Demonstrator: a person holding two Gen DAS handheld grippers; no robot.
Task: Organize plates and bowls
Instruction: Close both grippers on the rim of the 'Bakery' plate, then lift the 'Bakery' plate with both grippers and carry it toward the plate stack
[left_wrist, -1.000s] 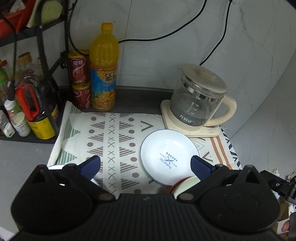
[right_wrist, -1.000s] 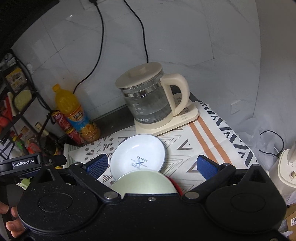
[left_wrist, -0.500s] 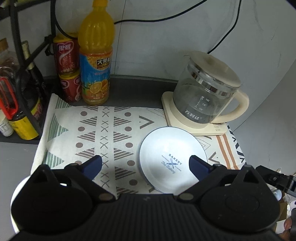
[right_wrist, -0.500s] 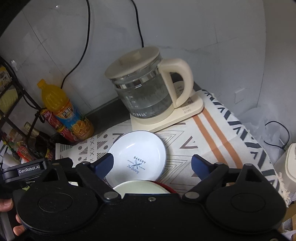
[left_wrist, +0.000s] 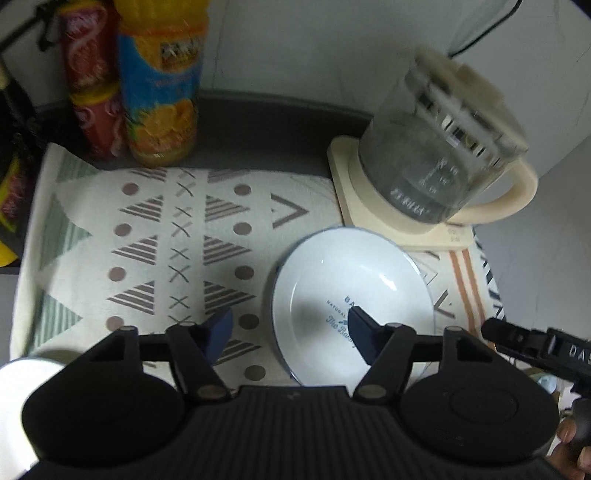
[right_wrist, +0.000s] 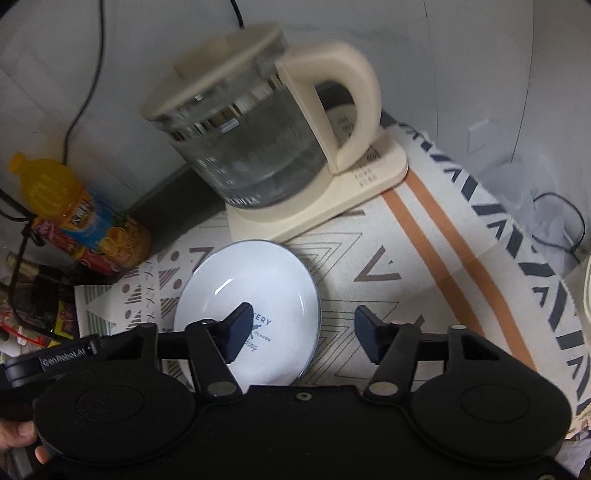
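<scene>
1. Two grippers come at one dish. The left gripper (left_wrist: 290, 330) has its jaws spread, and they have just been closing. The left rim of the white plate (left_wrist: 351, 291) sits between them, one pad over the plate's middle and the other over the cloth, and neither is visibly pressing on it.
2. The right gripper (right_wrist: 301, 325) is likewise spread and has just been narrowing. The plate's right rim (right_wrist: 255, 291) lies between its pads, with no contact that can be made out.
3. The plate lies flat on the patterned mat (left_wrist: 173, 236), just in front of the glass kettle (left_wrist: 439, 162) on its cream base. Only the edge of another white dish (left_wrist: 22, 384) shows at the left camera's lower left corner.
4. Handling, as a judgement: the plate looks glazed ceramic, so stiff, fairly heavy, slick and breakable. A pinch on the raised rim from opposite sides seems the sensible hold, with one pad under the lip. The smooth glaze may slip if it is tilted.
5. The kettle stands close behind, so a lift should clear it.
6. A juice bottle (left_wrist: 160, 85) and red cans (left_wrist: 88, 74) stand well apart at the back left.
</scene>
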